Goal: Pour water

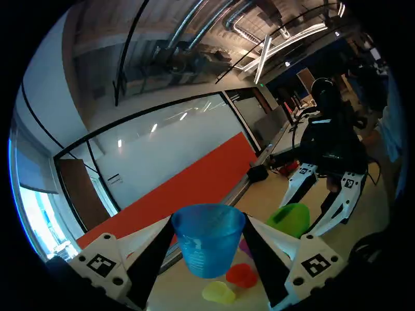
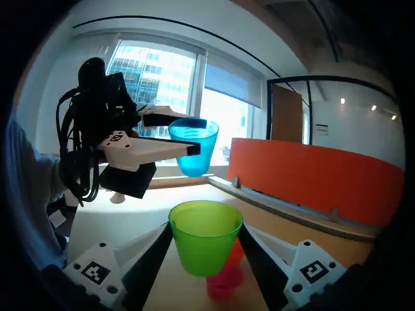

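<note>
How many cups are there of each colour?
Blue cup: 1
Green cup: 1
Yellow cup: 1
Orange cup: 1
Pink cup: 1
Total: 5

Both the left hand-held gripper (image 1: 207,224) and the right hand-held gripper (image 2: 206,228) are white with black fingers and black-and-white square markers. The blue cup (image 1: 208,241) is translucent and the green cup (image 2: 206,236) lime. A yellow cup (image 1: 219,292), an orange cup (image 1: 241,274) and a pink cup (image 2: 224,282) are near. The bench (image 1: 259,199) is pale wood and the far panel (image 1: 197,184) orange-red.
</note>
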Motion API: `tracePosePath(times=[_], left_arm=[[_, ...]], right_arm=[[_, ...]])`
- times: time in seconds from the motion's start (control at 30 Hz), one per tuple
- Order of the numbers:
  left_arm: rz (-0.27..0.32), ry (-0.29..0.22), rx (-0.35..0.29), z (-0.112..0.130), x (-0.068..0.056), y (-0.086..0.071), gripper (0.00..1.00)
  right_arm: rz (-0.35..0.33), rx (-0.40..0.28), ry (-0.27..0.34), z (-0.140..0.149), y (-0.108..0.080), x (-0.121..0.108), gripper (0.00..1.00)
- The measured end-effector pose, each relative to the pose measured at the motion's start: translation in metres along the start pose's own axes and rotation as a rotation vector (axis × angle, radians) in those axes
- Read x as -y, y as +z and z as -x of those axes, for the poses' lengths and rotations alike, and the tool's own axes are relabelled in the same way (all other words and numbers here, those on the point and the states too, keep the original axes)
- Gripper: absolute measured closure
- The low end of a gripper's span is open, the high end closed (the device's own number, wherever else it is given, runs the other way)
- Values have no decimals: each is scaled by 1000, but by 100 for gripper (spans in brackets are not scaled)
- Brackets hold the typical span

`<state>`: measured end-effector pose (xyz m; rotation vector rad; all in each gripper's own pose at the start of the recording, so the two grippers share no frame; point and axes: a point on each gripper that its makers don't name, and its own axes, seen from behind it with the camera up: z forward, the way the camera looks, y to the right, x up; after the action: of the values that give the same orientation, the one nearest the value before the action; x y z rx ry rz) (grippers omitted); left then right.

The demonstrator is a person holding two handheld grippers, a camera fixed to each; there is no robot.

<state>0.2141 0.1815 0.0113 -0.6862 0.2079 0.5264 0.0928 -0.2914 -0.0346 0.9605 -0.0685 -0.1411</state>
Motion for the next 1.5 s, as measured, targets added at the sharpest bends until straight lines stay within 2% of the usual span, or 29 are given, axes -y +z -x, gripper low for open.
tracePosePath(times=[0.67, 1.2, 1.5], left_arm=[[-15, 207, -18, -26, 6, 2, 12], [-26, 355, -28, -37, 4, 4, 12], [-28, 413, -35, -42, 2, 7, 12]], right_arm=[[-41, -5, 13, 2, 12, 17, 9], [-44, -10, 15, 0, 14, 16, 9], [-45, -13, 17, 0, 15, 16, 9]])
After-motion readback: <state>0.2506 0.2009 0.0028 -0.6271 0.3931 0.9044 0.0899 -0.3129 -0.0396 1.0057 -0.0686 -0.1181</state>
